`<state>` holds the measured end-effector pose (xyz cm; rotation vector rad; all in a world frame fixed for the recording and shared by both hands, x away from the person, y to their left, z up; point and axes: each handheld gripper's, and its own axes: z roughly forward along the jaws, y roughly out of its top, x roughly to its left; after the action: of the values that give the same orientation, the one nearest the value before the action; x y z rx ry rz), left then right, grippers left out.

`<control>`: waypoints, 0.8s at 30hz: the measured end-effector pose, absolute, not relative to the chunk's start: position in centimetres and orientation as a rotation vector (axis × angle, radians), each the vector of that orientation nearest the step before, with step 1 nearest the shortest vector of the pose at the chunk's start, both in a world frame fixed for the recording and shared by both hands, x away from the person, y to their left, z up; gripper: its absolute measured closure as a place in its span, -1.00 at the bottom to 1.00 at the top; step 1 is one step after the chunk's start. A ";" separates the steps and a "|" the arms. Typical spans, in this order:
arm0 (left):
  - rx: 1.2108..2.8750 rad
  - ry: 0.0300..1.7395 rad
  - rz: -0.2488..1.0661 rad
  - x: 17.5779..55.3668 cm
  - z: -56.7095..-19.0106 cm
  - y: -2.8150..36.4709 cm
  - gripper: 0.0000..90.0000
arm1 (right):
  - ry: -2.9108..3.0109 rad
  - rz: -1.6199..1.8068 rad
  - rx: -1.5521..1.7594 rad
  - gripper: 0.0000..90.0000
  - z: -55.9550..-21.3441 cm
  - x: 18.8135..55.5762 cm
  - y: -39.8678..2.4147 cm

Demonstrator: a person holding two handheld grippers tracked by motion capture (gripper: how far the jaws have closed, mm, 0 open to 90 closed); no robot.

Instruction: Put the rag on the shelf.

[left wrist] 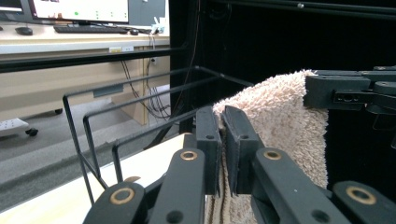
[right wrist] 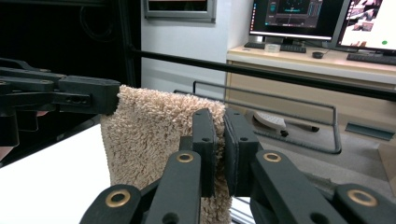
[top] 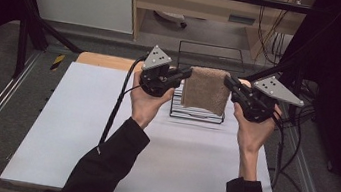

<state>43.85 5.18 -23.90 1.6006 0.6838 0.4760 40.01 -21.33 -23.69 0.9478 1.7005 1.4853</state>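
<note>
Both grippers are clamping the same towel right now. The left gripper (top: 186,74) is squeezing its jaws nearly all the way together on the towel's (top: 205,89) top left corner, and in the left gripper view you can see the left gripper (left wrist: 222,135) pinching a thin fold of fabric, with just a sliver of gap where the cloth is sitting. The right gripper (top: 228,81) is doing the same on the top right corner; in the right gripper view its jaws (right wrist: 220,135) are closing on the towel's edge just as tightly.

So the towel is hanging in the air between the two grippers, stretched fairly flat along its top edge and drooping straight down below. It's a beige, fluffy terry cloth towel (right wrist: 154,140), looking folded over, roughly square from the high view.

The towel is hanging above the white table (top: 78,128), right in front of a black wire rack (top: 210,51) that's standing toward the far edge. Can't tell whether the bottom hem is touching the rack's base or just hovering over it.

Further back, desks with monitors (right wrist: 299,18) are sitting in the background.
</note>
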 end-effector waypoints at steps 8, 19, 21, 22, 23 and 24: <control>1.586 0.671 0.492 44.3 -22.6 4.9 0.89 | 1.676 1.480 0.937 0.88 -22.4 40.6 -21.4; 1.562 0.664 0.507 45.0 -20.9 4.8 0.89 | 1.643 1.489 0.917 0.88 -20.6 41.1 -21.4; 1.563 0.662 0.513 45.1 -20.6 4.7 0.89 | 1.639 1.488 0.914 0.88 -20.3 41.2 -21.4; 1.563 0.661 0.517 45.1 -20.4 4.7 0.89 | 1.637 1.490 0.918 0.88 -20.2 41.3 -21.4; 1.562 0.660 0.519 45.1 -20.3 4.7 0.89 | 1.636 1.490 0.919 0.88 -20.1 41.3 -21.4; 1.561 0.659 0.521 45.2 -20.1 4.7 0.89 | 1.634 1.488 0.917 0.88 -19.9 41.4 -21.5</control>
<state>45.19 4.68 -20.14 1.5606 0.6587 0.5209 41.43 -21.45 -19.93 0.9175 1.6339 1.4875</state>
